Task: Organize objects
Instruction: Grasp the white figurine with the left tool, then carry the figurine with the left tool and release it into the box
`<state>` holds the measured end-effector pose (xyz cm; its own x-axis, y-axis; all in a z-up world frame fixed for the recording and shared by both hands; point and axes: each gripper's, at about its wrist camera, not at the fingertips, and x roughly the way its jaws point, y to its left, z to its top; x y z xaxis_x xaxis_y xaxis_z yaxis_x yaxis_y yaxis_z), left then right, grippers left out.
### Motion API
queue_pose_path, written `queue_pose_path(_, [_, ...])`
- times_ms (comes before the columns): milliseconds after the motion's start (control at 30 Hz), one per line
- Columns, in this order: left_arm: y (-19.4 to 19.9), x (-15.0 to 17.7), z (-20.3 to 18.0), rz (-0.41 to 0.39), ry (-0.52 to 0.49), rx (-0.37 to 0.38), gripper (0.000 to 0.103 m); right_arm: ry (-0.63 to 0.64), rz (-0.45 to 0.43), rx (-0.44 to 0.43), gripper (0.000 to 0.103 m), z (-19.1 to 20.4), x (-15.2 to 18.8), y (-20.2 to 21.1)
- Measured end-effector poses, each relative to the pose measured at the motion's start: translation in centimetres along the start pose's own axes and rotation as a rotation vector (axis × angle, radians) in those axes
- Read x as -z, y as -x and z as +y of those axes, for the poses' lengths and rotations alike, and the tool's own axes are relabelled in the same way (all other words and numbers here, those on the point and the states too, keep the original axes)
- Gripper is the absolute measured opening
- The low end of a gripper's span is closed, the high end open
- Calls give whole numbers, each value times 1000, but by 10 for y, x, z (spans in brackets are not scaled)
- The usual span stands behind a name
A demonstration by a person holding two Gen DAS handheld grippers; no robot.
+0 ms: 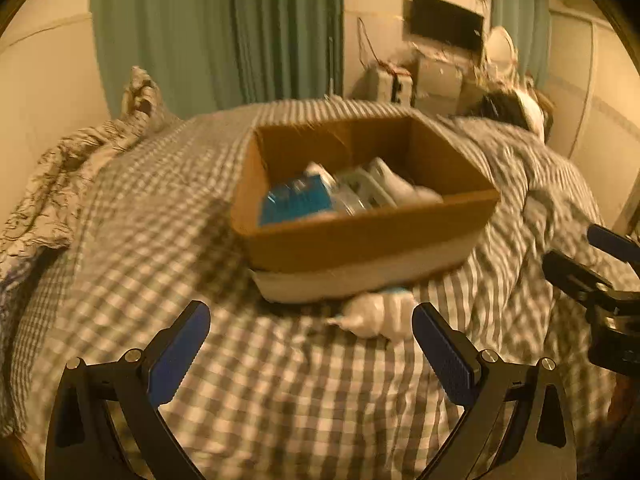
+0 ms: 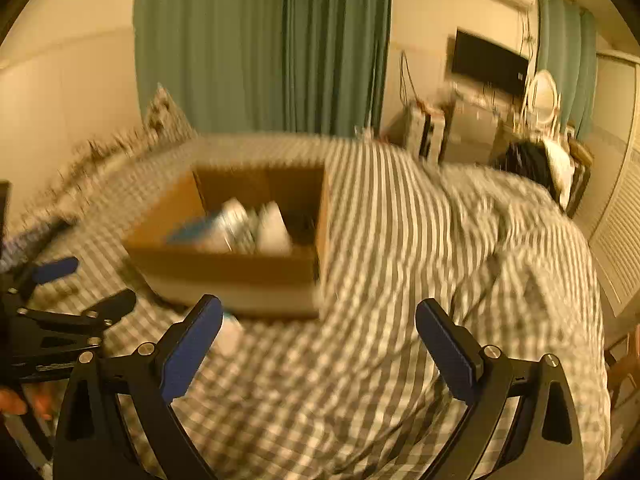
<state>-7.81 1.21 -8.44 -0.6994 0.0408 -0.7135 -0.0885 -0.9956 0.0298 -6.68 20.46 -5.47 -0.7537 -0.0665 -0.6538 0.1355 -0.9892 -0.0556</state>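
An open cardboard box sits on the checked bed cover; it also shows in the right wrist view. Inside lie a blue packet, a clear plastic item and white items. A white bottle-like object lies on the cover just in front of the box, between my left gripper's fingertips and nearer the right finger. My left gripper is open and empty. My right gripper is open and empty, right of the box. Both views are blurred.
The checked bed cover fills the foreground, with rumpled patterned bedding at the left. Green curtains, a wall television and cluttered furniture stand behind. A louvred door is at the right.
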Motion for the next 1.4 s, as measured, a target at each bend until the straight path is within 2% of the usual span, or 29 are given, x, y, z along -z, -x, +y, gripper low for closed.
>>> queue_pose_path(300, [-64, 21, -35, 129, -42, 27, 103, -49, 107, -16, 98, -19, 18, -40])
queue_pose_path(733, [-107, 24, -47, 184, -30, 74, 102, -97, 205, -34, 98, -27, 26, -72])
queue_pose_path(833, [-103, 27, -49, 174, -40, 91, 92, -96, 204, -30, 98, -27, 26, -71])
queue_pose_path(900, [-99, 29, -50, 175, -46, 106, 79, -91, 199, -25, 98, -26, 26, -69])
queue_pose_path(1000, [-92, 32, -50, 184, -53, 125, 79, -84, 175, -16, 98, -24, 26, -62])
queue_pose_path(1167, [-60, 38, -50, 151, -73, 132, 79, -84, 124, 3, 98, -22, 23, -39])
queue_pose_path(1400, [4, 17, -22, 33, -26, 153, 79, -50, 38, 22, 98, -12, 15, 12])
